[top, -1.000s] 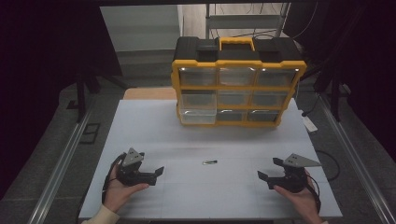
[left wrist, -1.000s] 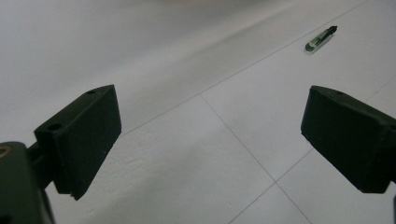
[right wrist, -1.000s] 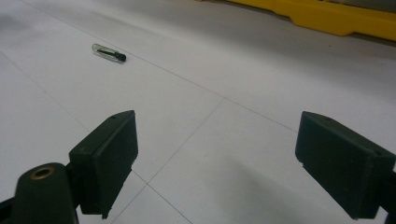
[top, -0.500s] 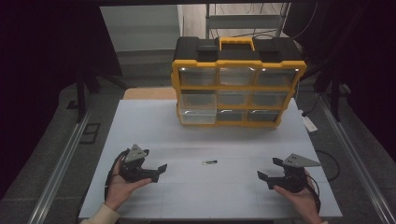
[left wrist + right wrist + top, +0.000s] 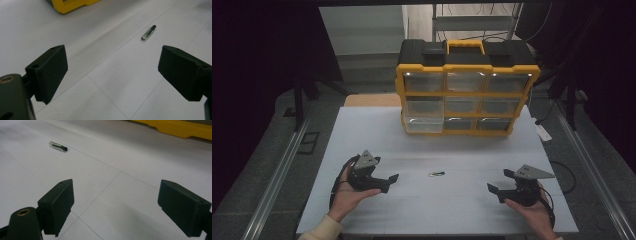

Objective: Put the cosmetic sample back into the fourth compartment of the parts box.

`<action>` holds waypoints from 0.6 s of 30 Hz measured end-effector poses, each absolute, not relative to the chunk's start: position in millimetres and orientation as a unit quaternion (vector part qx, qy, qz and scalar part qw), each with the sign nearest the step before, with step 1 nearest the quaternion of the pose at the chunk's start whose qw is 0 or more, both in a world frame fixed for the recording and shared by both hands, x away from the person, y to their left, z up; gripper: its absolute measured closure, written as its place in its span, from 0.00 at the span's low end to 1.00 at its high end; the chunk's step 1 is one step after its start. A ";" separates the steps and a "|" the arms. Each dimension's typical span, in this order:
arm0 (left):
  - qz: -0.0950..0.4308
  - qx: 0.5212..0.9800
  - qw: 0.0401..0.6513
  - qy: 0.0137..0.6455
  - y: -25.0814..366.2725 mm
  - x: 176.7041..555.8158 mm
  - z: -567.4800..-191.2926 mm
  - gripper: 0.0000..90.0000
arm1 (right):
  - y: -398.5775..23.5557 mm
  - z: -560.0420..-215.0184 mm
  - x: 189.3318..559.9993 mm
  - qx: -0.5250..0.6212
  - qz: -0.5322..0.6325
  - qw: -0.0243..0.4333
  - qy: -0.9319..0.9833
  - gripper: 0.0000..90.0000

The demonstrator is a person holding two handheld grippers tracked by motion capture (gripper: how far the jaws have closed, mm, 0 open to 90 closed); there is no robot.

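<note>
From the high view, a white tabletop [image 5: 362, 130] carries a yellow and black organiser case [image 5: 467, 87] at its far side, standing upright with clear-fronted drawers in three rows facing the person, and a small slim object [image 5: 436, 174] lies alone on the bare surface between the two hands. The left gripper [image 5: 389, 182] is held low at the near left, its jaws apart and pointing toward the middle of the tabletop; the right gripper [image 5: 495, 190] sits at the near right, jaws likewise apart and holding nothing, aimed inward. Both are well apart from the small object. The gripper views add what the high view cannot resolve: in the left gripper view the small object [image 5: 148, 32] reads as a short clear tube with a dark tip, lying ahead of the open gripper [image 5: 112, 72] and toward its right jaw, with a yellow corner of the case [image 5: 75, 3] at the top edge. In the right gripper view the same tube [image 5: 58, 146] lies far ahead to the upper left (a dark rod shows inside it), beyond the spread gripper [image 5: 116, 206], and the case's yellow base [image 5: 185, 130] runs along the top right
</note>
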State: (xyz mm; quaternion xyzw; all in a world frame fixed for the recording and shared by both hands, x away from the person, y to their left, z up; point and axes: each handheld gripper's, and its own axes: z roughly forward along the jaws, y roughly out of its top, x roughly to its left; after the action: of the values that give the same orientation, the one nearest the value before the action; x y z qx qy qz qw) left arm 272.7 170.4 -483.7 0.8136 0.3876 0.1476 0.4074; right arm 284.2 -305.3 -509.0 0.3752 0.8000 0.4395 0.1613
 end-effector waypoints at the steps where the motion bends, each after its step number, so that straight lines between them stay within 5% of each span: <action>1: 0.147 0.815 0.407 0.386 169.2 273.2 -483.2 0.11 | -305.6 -509.0 284.2 0.375 0.440 0.161 0.800 0.16; 18: 0.124 0.843 0.393 0.347 142.1 285.5 -474.7 0.12 | -306.2 -510.1 285.0 0.376 0.438 0.161 0.800 0.16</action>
State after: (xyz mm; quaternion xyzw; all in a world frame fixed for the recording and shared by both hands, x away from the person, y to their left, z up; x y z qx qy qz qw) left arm 285.5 142.1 -474.7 0.8427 0.3471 0.1239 0.3925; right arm 285.0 -306.2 -510.1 0.3763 0.8003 0.4380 0.1612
